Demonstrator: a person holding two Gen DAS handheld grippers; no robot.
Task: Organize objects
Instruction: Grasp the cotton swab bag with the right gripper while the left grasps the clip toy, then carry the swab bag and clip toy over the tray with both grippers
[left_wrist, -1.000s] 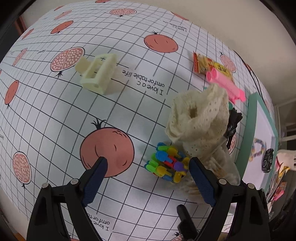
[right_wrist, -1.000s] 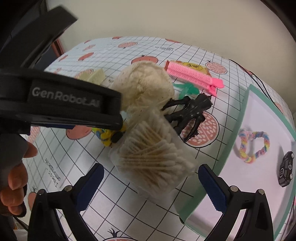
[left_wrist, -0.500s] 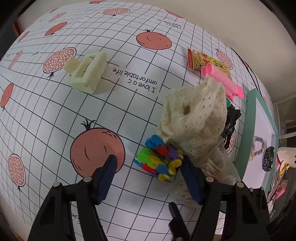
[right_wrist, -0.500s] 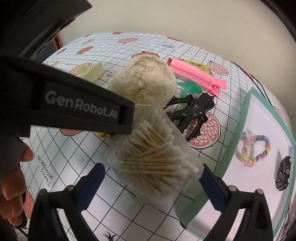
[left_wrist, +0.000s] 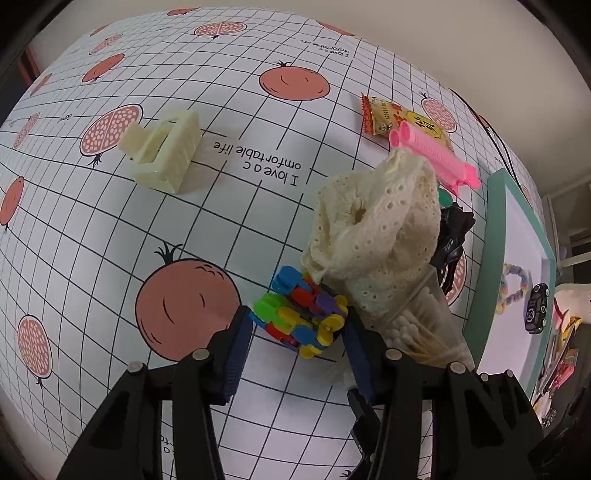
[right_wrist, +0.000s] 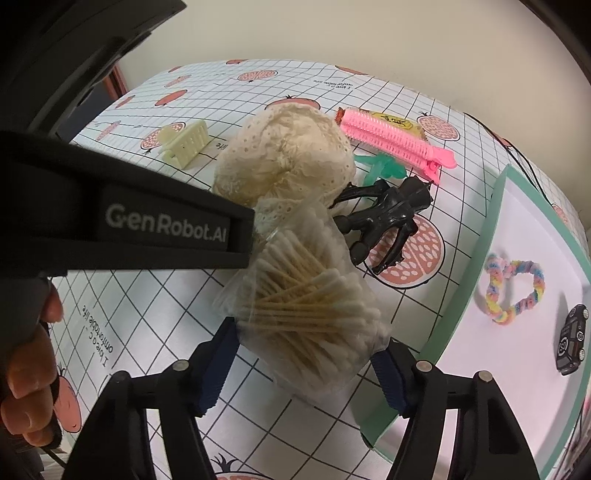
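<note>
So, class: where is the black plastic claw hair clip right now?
In the right wrist view, the black plastic claw hair clip lies centre-right on the tablecloth, between the cream lace scrunchie and the green-rimmed tray.

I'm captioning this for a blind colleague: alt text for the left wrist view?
The left gripper closes on a multicoloured plastic link toy on a pomegranate-print grid tablecloth, beside a cream lace scrunchie and a clear bag of cotton swabs.

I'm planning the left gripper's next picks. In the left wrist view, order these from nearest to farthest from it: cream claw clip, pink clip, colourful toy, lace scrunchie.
1. Colourful toy, between the left gripper's fingers.
2. Lace scrunchie, just beyond, to the right.
3. and 4. Cream claw clip, far left, and pink clip, far right: too close to call.
</note>
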